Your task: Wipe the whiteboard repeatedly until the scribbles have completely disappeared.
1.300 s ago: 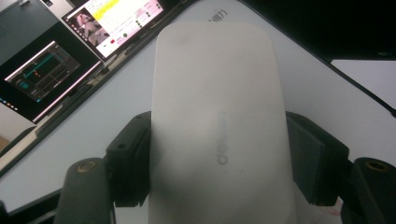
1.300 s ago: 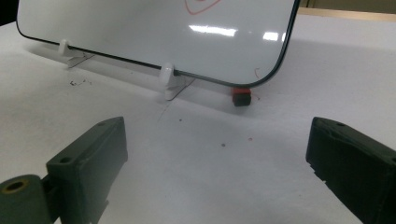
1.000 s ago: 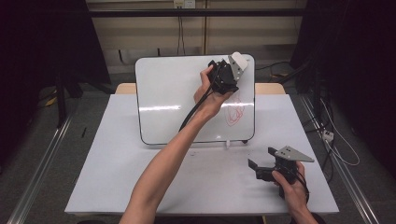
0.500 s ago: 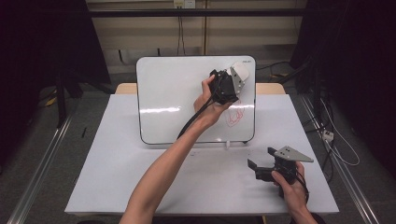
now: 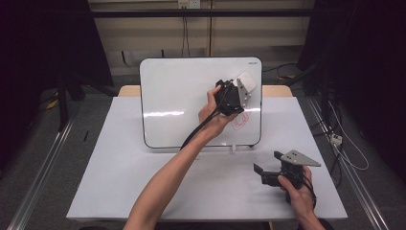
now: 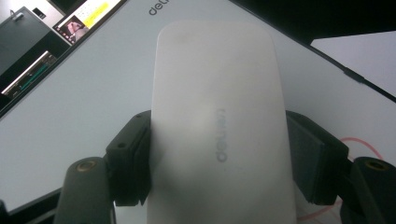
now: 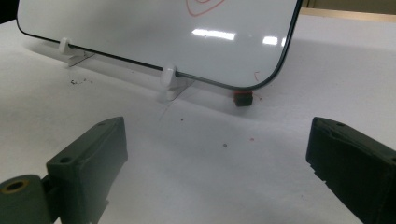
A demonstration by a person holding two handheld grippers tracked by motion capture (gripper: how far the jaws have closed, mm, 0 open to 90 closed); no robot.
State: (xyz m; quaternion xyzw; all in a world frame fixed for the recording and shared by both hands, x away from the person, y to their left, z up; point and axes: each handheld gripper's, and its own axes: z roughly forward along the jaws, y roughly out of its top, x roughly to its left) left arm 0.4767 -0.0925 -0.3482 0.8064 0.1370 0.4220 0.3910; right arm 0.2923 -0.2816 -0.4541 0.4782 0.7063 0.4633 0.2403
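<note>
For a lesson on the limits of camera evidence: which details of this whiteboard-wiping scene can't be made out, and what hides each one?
- High view: the red drawing on the white whiteboard is partly covered by the left gripper.
- Left gripper view: the white oblong eraser hides the board beneath; its near end is cut off.
- Right gripper view: the small red-and-black object is too small to identify.

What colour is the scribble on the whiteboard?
Red; the scribble on the whiteboard shows best in the high view.

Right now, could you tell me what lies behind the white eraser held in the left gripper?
Behind the white eraser is the whiteboard, whose bare white surface shows around it. A bit of the red drawing peeks out beside one jaw; whatever lies directly under the eraser is covered.
</note>
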